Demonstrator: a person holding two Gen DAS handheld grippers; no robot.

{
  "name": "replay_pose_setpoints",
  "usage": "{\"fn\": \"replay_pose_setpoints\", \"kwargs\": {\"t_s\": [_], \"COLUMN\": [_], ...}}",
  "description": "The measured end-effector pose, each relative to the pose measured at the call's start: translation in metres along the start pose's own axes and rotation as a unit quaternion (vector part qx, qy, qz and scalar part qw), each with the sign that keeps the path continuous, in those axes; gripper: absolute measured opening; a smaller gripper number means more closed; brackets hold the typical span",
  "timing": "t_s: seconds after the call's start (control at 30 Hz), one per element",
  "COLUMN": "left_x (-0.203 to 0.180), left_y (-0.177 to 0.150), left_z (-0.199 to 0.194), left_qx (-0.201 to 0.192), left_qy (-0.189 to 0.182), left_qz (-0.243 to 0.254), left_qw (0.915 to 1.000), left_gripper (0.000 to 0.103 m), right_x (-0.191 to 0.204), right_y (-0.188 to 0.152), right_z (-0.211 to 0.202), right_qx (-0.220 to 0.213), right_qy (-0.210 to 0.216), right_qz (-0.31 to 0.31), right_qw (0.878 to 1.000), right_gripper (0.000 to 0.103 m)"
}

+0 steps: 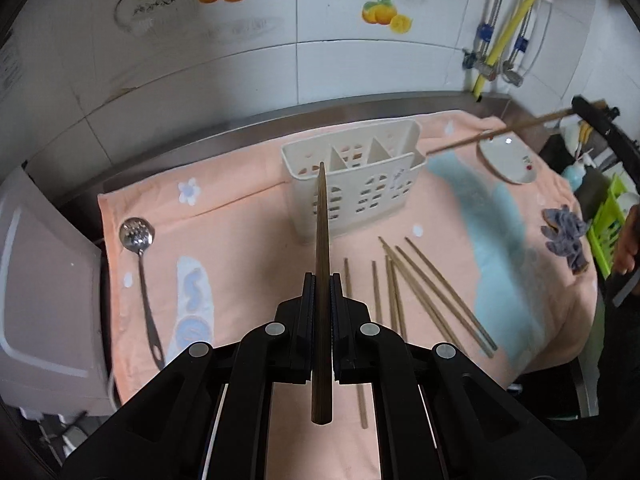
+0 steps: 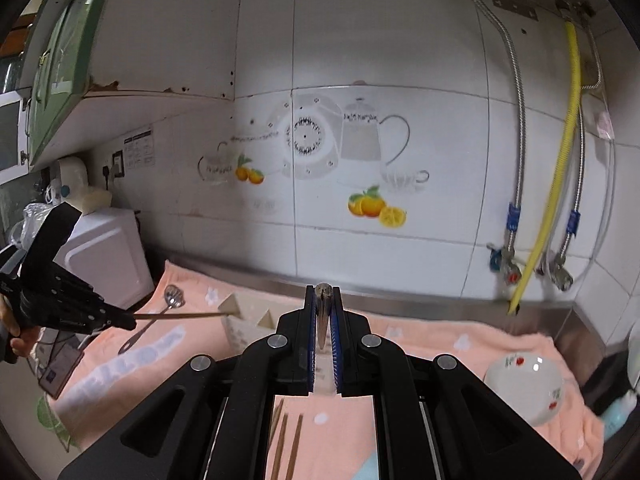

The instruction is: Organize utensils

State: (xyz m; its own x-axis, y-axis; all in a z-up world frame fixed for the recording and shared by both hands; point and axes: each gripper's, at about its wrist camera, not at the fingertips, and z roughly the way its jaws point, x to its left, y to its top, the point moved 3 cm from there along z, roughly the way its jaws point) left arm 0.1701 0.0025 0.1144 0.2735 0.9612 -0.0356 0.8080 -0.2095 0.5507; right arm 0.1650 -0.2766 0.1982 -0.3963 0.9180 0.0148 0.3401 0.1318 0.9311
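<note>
In the left wrist view my left gripper is shut on a brown chopstick. The stick's tip points at the left slot of the white slotted utensil caddy on the peach towel. Several loose chopsticks lie on the towel in front of the caddy, and a slotted metal spoon lies to the left. My right gripper is shut on another chopstick, seen end-on. From the left wrist view the right gripper hangs at the far right, its stick reaching toward the caddy.
A white bowl sits on the towel right of the caddy. Beside it lies a grey rag, and a green rack stands past the towel's edge. A white appliance stands at the left. Valves and hoses hang on the tiled wall.
</note>
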Motion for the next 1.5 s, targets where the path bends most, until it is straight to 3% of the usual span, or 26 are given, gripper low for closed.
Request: {"fn": "replay_pose_setpoints", "kwargs": {"t_s": [0.37, 0.57, 0.77, 0.9, 1.1, 1.23, 1.5], "left_x": [-0.001, -0.002, 0.001, 0.004, 0.002, 0.005, 0.012], "left_y": [0.048, 0.07, 0.069, 0.057, 0.007, -0.03, -0.073], "left_z": [0.027, 0.033, 0.037, 0.038, 0.057, 0.083, 0.124], "left_qx": [0.074, 0.073, 0.052, 0.03, 0.008, 0.017, 0.022], "left_qy": [-0.013, -0.018, -0.031, -0.031, -0.034, -0.051, -0.027], "left_qz": [0.013, 0.009, -0.003, 0.002, 0.042, 0.041, 0.079], "left_qw": [0.9971, 0.9971, 0.9981, 0.9991, 0.9985, 0.9977, 0.9962], "left_gripper": [0.007, 0.007, 0.007, 0.008, 0.011, 0.012, 0.012], "right_x": [0.004, 0.005, 0.005, 0.006, 0.008, 0.008, 0.009], "right_y": [0.013, 0.011, 0.002, -0.003, -0.009, -0.011, -0.006], "right_z": [0.058, 0.076, 0.094, 0.105, 0.116, 0.115, 0.098], "right_qx": [0.045, 0.071, 0.096, 0.112, 0.126, 0.123, 0.103], "right_qy": [0.004, 0.008, 0.01, 0.014, 0.01, 0.003, -0.017], "right_qz": [-0.002, -0.005, -0.002, 0.0, 0.001, 0.002, -0.012], "right_qw": [0.999, 0.997, 0.995, 0.994, 0.992, 0.992, 0.994], "right_gripper": [0.007, 0.006, 0.006, 0.007, 0.007, 0.007, 0.013]}}
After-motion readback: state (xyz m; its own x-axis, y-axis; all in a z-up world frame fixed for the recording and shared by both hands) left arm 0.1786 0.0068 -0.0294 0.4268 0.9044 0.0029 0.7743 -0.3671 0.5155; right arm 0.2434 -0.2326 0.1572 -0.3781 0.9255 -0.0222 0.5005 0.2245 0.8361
